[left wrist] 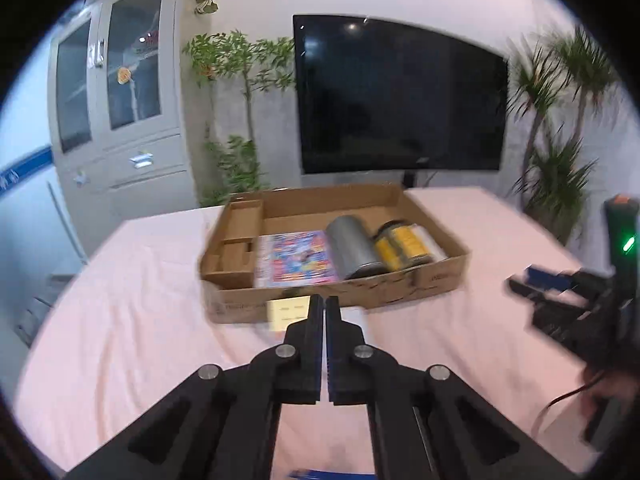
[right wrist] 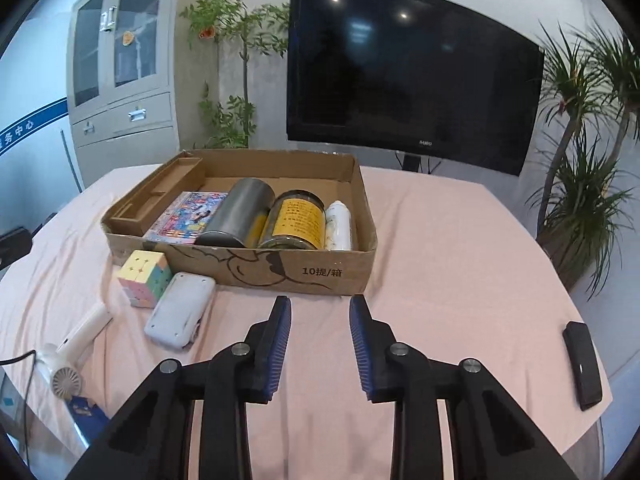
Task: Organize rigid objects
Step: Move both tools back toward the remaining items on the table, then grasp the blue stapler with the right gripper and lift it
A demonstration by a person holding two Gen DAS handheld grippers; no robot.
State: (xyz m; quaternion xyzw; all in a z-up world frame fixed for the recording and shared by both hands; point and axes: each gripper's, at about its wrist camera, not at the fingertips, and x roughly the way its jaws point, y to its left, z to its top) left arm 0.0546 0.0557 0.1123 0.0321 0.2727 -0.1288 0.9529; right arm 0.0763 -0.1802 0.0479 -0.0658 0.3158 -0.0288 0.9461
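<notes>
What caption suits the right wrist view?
Open right gripper faces a box holding jars, with a cube outside.

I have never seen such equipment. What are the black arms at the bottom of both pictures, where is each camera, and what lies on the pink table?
Each picture comes from a camera mounted on a hand-held gripper that a person carries. The left hand-held gripper is shut and empty; the right hand-held gripper is open and empty. On the pink tablecloth stands a cardboard box holding a colourful booklet, a metal can, a yellow-labelled jar and a white bottle. Outside it lie a pastel puzzle cube, a white device, a hand fan and a black remote.
</notes>
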